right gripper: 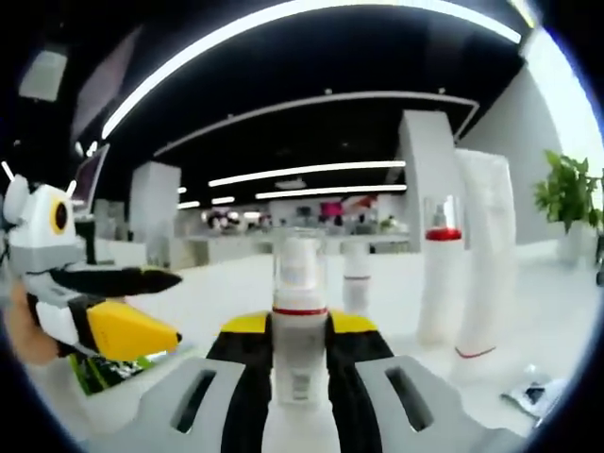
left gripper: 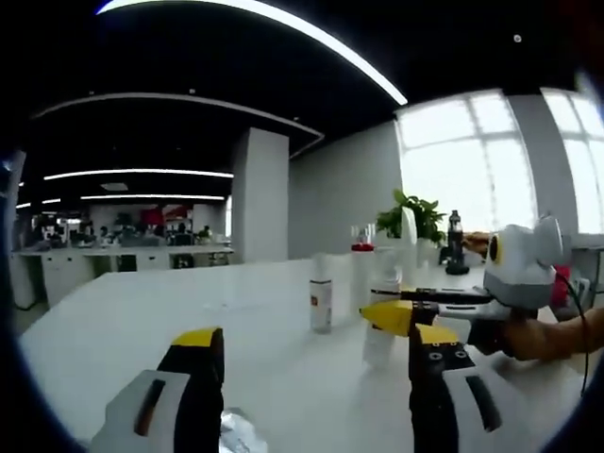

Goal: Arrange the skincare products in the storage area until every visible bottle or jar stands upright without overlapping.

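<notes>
Step in hand, by my read: placing a bottle you've already picked; your right gripper (right gripper: 300,354) has its jaws closed snug on a clear bottle (right gripper: 300,311) with a red band, upright between the yellow-tipped jaws, over the white table (right gripper: 226,283); in the left gripper view the same gripper (left gripper: 415,316) comes in from the right at a pale bottle; your left gripper (left gripper: 316,354) stands wide open, nothing between the jaws, low over the table; a small white bottle (left gripper: 321,304) stands upright ahead of it; tall white tube (right gripper: 486,255) and red-capped clear bottle (right gripper: 442,274) stand upright, just beside each other; next: lower the held bottle onto a bare spot apart from those, level, then release; watch for tipping.
</notes>
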The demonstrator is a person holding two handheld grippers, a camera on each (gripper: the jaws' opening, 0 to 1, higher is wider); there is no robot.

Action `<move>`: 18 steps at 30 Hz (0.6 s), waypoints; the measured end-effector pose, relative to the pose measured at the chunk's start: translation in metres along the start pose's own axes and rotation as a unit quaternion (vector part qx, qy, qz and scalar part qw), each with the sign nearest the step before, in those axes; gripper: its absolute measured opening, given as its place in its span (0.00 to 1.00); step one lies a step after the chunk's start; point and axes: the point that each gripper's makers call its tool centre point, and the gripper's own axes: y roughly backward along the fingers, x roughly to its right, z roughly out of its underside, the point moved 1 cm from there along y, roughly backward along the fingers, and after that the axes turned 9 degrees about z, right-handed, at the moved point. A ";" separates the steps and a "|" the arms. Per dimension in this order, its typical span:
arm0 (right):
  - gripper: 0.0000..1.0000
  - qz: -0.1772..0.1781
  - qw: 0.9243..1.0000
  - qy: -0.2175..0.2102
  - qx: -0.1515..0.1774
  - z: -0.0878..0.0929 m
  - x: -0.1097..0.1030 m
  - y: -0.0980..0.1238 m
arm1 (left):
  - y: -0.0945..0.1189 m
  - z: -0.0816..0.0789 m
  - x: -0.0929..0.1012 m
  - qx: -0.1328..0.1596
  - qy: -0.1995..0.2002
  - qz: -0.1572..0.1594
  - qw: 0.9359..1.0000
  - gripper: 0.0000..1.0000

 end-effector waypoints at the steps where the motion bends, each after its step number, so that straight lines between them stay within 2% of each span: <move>1: 0.19 0.000 1.000 -0.002 0.000 0.000 0.001 0.000 | 0.000 0.001 0.000 -0.001 0.000 0.000 1.000 0.86; 5: 0.19 0.008 1.000 0.003 0.000 0.001 0.001 0.000 | -0.003 0.002 0.003 -0.005 -0.001 0.005 1.000 0.89; 12: 0.19 0.017 1.000 0.005 -0.001 0.001 0.004 0.001 | -0.008 0.004 -0.004 -0.014 0.004 0.005 1.000 0.95; 14: 0.19 0.016 1.000 0.007 -0.002 -0.003 0.002 0.004 | -0.009 0.005 -0.005 -0.017 0.004 0.005 1.000 0.95; 18: 0.19 0.019 0.999 0.033 0.021 -0.018 0.003 0.003 | -0.012 0.005 -0.007 -0.019 0.002 0.005 1.000 0.96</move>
